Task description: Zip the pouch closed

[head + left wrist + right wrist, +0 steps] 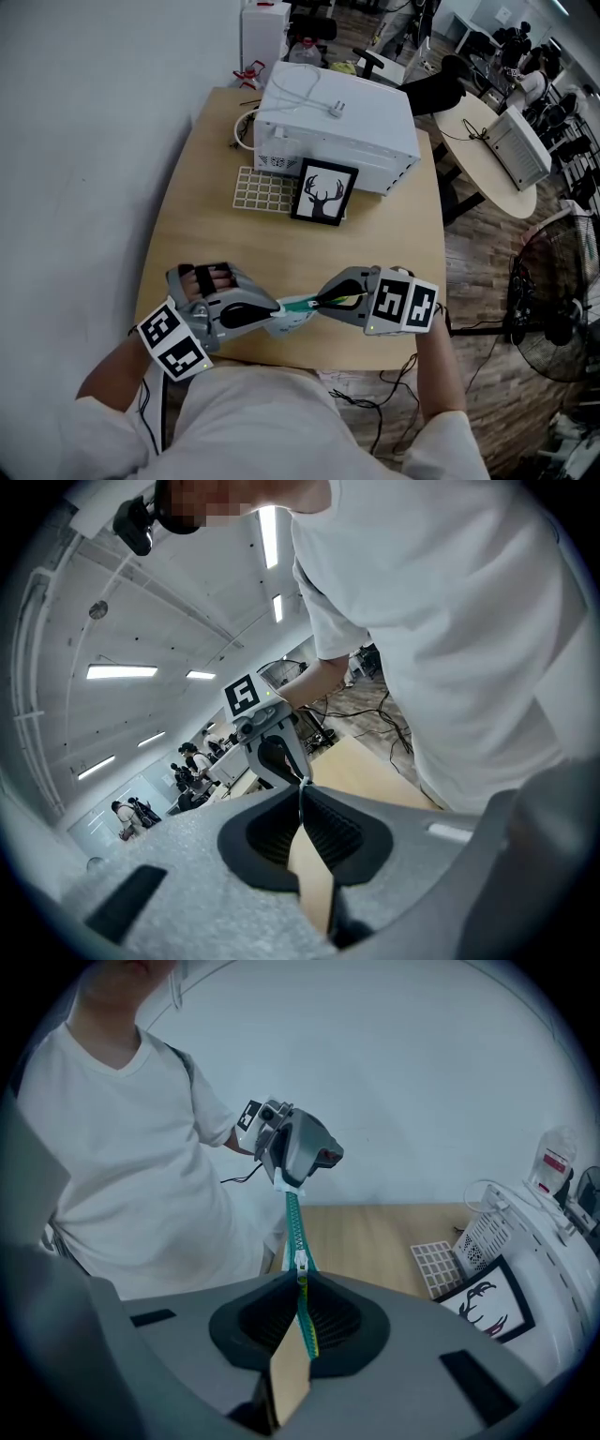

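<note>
A small pouch (296,315) with a teal zipper (293,1221) hangs stretched between my two grippers over the wooden table's (281,253) near edge. My left gripper (273,309) is shut on the pouch's left end; in the left gripper view only a thin edge shows at its tips (302,791). My right gripper (324,302) is shut at the silver slider (301,1262), with the pull and teal tape running back between its jaws (302,1284). In the right gripper view the left gripper (289,1181) holds the zipper's far end. The pouch body is mostly hidden.
A white appliance (333,127) stands at the table's far end, with a framed deer picture (323,192) leaning on it and a cream grid rack (264,190) beside that. A floor fan (561,300) and a round table (487,141) are off to the right.
</note>
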The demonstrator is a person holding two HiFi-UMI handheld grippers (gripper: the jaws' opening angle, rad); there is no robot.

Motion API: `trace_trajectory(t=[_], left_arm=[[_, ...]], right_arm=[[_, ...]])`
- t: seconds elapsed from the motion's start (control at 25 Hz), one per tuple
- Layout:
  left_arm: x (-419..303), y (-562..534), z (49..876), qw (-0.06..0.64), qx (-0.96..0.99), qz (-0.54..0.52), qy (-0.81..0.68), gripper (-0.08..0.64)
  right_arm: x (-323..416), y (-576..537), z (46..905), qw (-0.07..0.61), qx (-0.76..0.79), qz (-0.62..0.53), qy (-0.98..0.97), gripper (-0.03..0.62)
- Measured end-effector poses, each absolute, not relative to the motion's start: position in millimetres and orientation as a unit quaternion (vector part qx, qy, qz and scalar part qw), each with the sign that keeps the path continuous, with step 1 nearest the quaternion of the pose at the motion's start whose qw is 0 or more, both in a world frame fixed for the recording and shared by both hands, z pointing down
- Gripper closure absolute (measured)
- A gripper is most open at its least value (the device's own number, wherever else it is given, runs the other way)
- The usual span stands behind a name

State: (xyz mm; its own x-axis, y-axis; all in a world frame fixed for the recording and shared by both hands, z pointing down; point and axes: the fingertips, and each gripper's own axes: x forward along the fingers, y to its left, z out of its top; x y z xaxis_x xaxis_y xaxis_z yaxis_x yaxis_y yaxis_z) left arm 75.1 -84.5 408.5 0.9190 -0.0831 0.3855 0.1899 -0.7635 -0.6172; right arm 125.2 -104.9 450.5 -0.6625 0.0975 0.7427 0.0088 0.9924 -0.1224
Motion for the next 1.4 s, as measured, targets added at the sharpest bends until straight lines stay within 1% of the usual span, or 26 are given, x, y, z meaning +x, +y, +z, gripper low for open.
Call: trace_trajectory(t=[0.16, 0.32, 1.08, 1.4], left_arm=[[74.3, -83.9, 408.6, 0.337, -0.919, -0.201, -0.025, 0.535], [71.5, -83.8, 410.8, 0.330, -0.922, -0.200, -0.019, 0.535], [53.0, -80.3, 409.4, 0.313, -0.929, -0.195, 0.006, 0.535], [41.4, -80.3, 410.1, 0.301, -0.933, -0.196, 0.016, 0.537]], right_arm=[[124.9, -105.1, 449.8, 0.409, -0.031, 0.055, -0.910, 0.561], [130.0, -107.1, 456.3, 0.432, -0.029, 0.047, -0.900, 0.561], [132.0, -106.7, 449.9, 0.429, -0.008, 0.049, -0.902, 0.560], [135.8, -109.7, 449.0, 0.442, 0.014, 0.036, -0.896, 0.560]])
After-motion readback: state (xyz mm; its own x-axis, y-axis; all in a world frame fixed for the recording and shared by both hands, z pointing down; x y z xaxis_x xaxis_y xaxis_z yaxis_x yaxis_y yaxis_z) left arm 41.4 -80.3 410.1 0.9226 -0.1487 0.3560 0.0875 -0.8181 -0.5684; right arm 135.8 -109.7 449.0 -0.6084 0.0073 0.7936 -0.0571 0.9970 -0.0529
